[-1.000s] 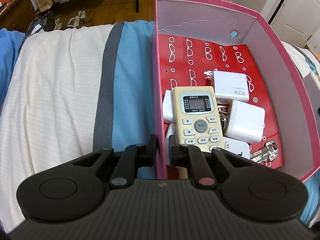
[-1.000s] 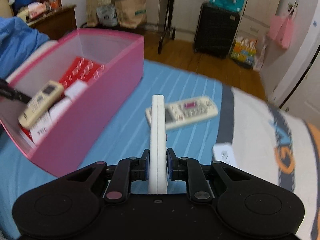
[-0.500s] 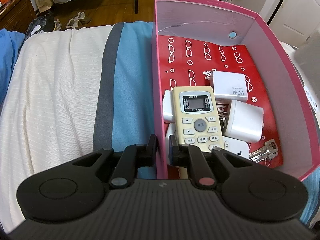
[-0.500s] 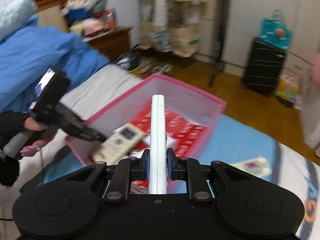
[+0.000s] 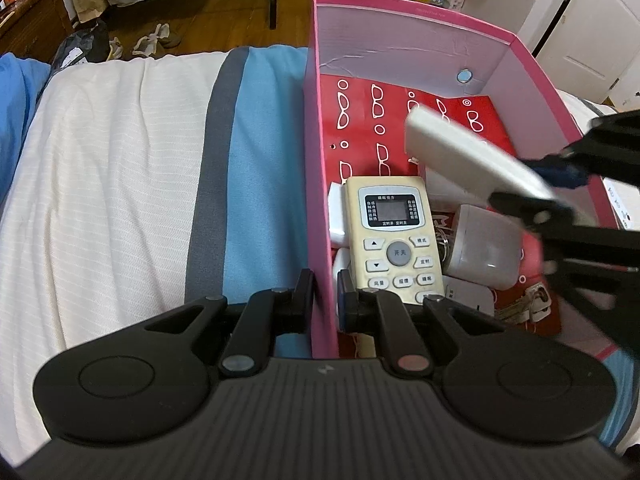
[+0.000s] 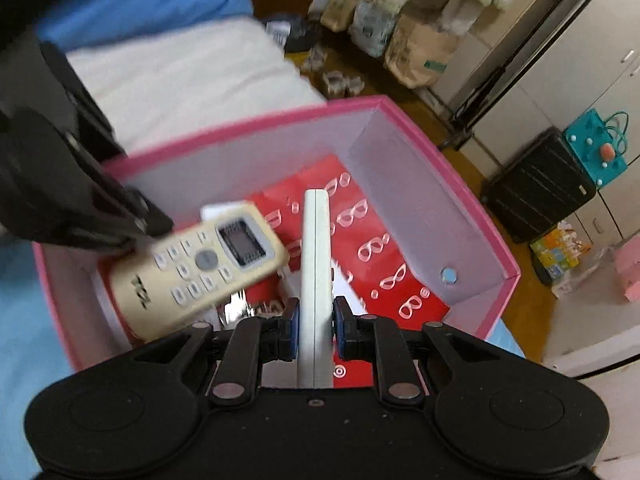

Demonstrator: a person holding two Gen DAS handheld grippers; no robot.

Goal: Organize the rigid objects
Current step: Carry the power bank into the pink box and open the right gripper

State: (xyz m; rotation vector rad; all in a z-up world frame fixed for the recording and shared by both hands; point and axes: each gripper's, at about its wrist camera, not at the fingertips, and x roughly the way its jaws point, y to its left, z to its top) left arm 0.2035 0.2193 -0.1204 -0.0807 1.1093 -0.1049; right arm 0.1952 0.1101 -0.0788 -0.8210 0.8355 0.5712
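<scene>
White remote: a slim white remote (image 6: 316,280) is held edge-up between the fingers of the right gripper (image 6: 315,330), above the open pink box (image 6: 472,216); it is not yet set down. In the left wrist view it is seen blurred (image 5: 468,160), slanting over the middle of the box.
Right fingers: pressed narrow against both flat faces of the white remote near its rear end.
Pink box: stood on the bed (image 5: 120,184), lined with a red sheet printed with white spectacles (image 5: 360,120); the far half of the floor is bare.
Already in the box: a cream remote with a small screen (image 5: 394,240), white chargers (image 5: 484,248) beside and under it, and what looks like a bunch of keys (image 5: 528,304) at the near right corner.
Left fingers: the near-left wall of the box is straddled by the left gripper (image 5: 322,300), one finger outside and one inside. Daylight is seen on the inner side, so whether the wall is actually pinched cannot be told.
Done so far: judged from the contents, several items have been gathered in the box.
Left to do: the white remote is to be lowered and released, probably onto the bare red lining. Whether more items remain on the bed cannot be told from these views.
Risk: the cream remote lies tilted on the chargers and could be knocked if the white one is set down close to it.
</scene>
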